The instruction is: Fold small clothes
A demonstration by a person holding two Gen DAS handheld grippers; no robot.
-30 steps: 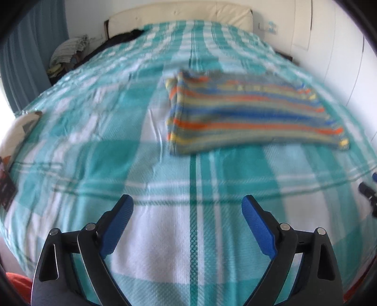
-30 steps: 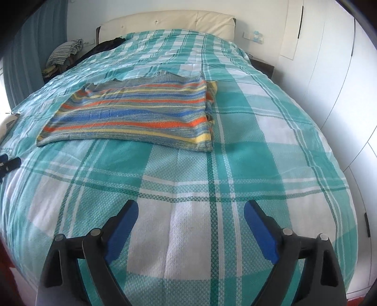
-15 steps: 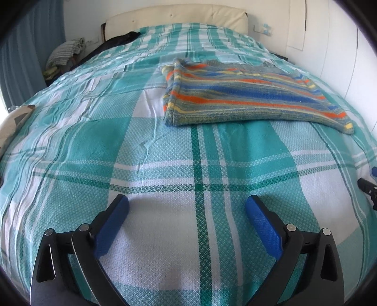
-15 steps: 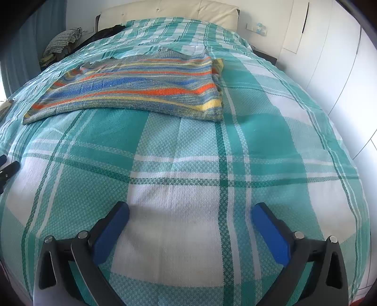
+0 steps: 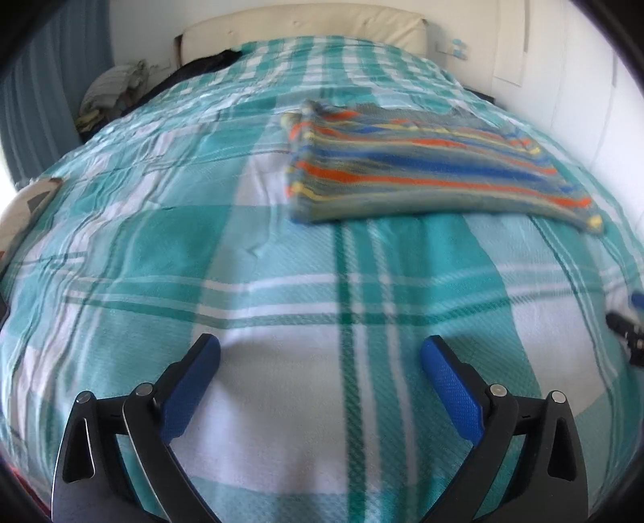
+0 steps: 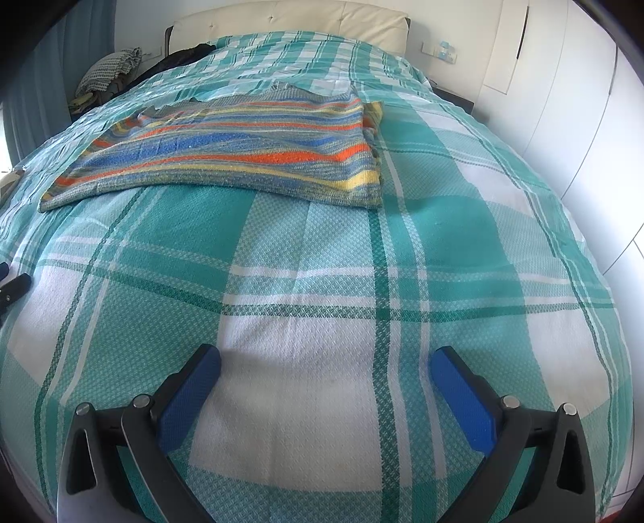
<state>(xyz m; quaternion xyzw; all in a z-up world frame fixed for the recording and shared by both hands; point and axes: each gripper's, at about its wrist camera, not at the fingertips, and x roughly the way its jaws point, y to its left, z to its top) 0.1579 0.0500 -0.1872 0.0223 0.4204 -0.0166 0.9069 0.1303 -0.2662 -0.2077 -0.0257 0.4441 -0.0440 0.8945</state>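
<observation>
A striped knit garment [image 5: 422, 169] in blue, orange, yellow and grey lies flat, folded into a rectangle, on the teal plaid bedspread [image 5: 241, 241]. It also shows in the right wrist view [image 6: 241, 157]. My left gripper [image 5: 320, 354] is open and empty, low over the bed, well short of the garment's near left corner. My right gripper [image 6: 324, 362] is open and empty, low over the bed, well short of the garment's near right corner. Each gripper's tip shows at the edge of the other's view, the right one [image 5: 628, 330] and the left one [image 6: 12, 287].
A cream headboard [image 6: 290, 16] stands at the far end. A pile of clothes [image 6: 108, 76] and a dark item [image 6: 181, 56] lie at the far left. White wardrobe doors [image 6: 563, 100] run along the right. A blue curtain [image 5: 44, 88] hangs at left.
Both grippers dropped closer to the bed half a second ago, then eased back a little. The garment has not moved. Both jaws stay open.
</observation>
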